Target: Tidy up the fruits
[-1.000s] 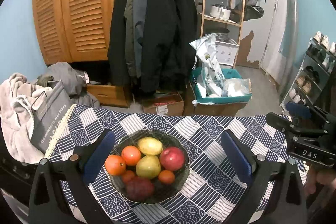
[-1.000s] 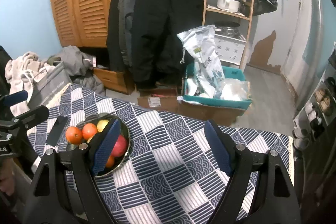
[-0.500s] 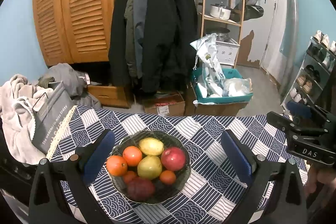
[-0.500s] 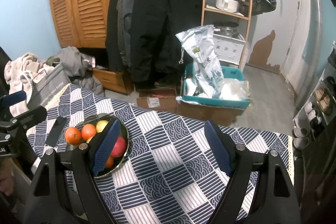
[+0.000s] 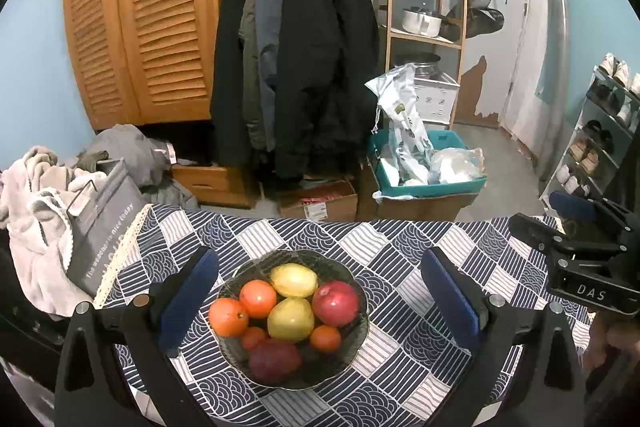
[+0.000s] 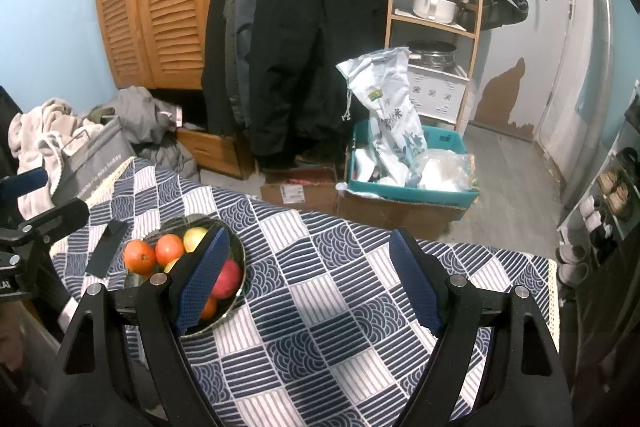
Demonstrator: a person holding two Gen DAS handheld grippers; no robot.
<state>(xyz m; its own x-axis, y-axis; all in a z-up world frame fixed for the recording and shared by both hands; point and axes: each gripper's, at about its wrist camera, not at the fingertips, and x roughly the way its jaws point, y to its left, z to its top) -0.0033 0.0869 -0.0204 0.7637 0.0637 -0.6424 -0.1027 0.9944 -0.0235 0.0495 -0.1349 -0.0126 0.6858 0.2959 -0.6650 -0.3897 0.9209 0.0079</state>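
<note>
From the left wrist camera I see my left gripper (image 5: 318,281) held wide open, holding nothing, with the dark glass bowl (image 5: 356,337) directly between its blue pads (image 5: 188,301). In this view I can count the fruits well: two yellow pears (image 5: 291,319), one red apple (image 5: 335,303), a darker red fruit (image 5: 275,359) at the near side, two big oranges (image 5: 228,315) and two small ones (image 5: 325,338). The bowl stands on the blue-and-white patterned tablecloth (image 5: 400,259).

The right wrist camera shows other things. My right gripper (image 6: 308,277) is also wide open and empty, over bare cloth, and the bowl (image 6: 236,247) is at its left, partly hidden behind the left finger (image 6: 202,275). Only some fruits are visible here. This view shows the left gripper from the side, near the bowl, and the right edge of the table with its lace border (image 6: 554,291).

At the right edge of the left view I see the right gripper's body marked "DAS".
</note>
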